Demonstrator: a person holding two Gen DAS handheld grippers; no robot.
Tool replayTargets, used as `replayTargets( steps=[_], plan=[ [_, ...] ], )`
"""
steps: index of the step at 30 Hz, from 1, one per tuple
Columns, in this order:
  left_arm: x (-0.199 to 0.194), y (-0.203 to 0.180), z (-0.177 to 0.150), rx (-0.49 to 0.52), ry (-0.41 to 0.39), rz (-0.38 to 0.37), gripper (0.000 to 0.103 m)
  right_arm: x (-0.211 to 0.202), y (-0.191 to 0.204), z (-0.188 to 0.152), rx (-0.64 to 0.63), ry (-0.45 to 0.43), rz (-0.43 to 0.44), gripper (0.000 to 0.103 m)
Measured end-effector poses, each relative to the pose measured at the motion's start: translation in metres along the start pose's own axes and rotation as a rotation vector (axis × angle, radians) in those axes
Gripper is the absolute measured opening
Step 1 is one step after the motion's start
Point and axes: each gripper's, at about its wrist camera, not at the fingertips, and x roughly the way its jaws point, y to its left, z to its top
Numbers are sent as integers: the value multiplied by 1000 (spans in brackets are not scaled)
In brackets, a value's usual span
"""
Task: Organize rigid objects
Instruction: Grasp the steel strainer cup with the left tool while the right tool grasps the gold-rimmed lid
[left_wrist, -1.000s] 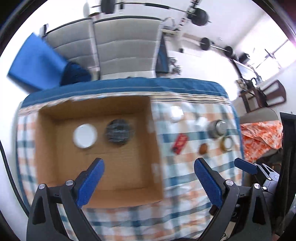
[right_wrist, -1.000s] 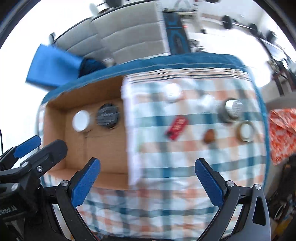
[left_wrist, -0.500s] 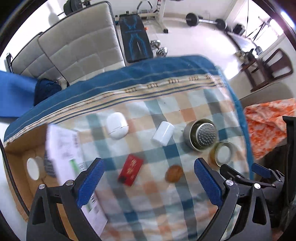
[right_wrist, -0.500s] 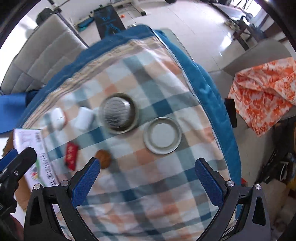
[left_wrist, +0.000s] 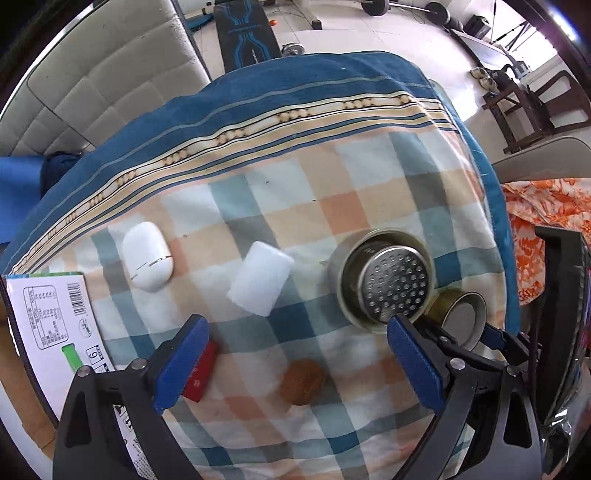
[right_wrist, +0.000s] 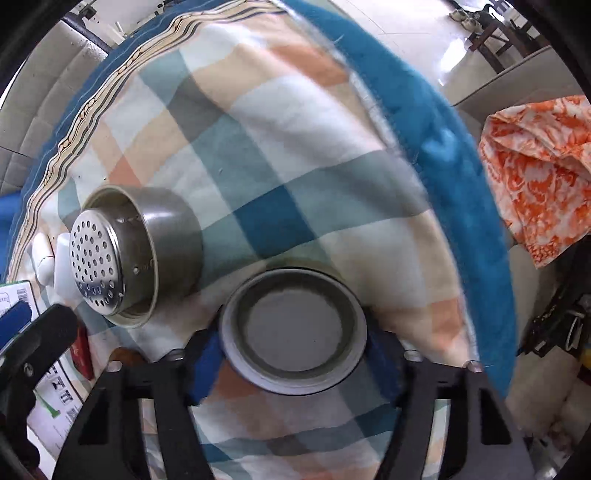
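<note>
My right gripper (right_wrist: 293, 350) has its blue pads on both sides of a round metal tin (right_wrist: 293, 334), also seen in the left wrist view (left_wrist: 461, 319); the jaws look closed on it, on the checked cloth. A perforated steel strainer cup (left_wrist: 388, 280) lies beside it. My left gripper (left_wrist: 295, 365) is open above a brown walnut-like object (left_wrist: 302, 382) and a small red box (left_wrist: 201, 376). A white oval case (left_wrist: 147, 256) and a white block (left_wrist: 260, 282) lie further back.
The cardboard box's printed flap (left_wrist: 51, 317) is at the left. The table's blue-edged cloth (right_wrist: 443, 155) drops off at the right, next to an orange patterned fabric (right_wrist: 535, 162). A grey sofa (left_wrist: 103, 70) stands behind the table.
Both grippers swung right from the cardboard box and came down toward the table. The right gripper's jaws narrowed from wide open to around the round tin.
</note>
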Motion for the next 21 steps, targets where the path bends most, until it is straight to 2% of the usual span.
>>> replayTargets(
  steps=[6,11,13,15,16,19,21],
  plan=[
    [4,-21,18,33,0,-55,99,-14,-35,12,29,0,1,68],
    [37,-39,33,59,113,-80,99,-7,-51,31,50,34,20,68],
    [51,-45,36,71,144,-63,99,-3,-55,35,57,42,22,68],
    [60,-47,34,80,157,-51,87,2,-55,36,52,52,13,68],
    [62,-46,34,77,155,-46,75,3,-54,36,50,55,7,69],
    [59,-44,31,80,141,-35,69,6,-49,37,34,63,-15,70],
    [59,-41,30,83,146,-42,70,7,-45,37,31,61,-30,71]
  ],
)
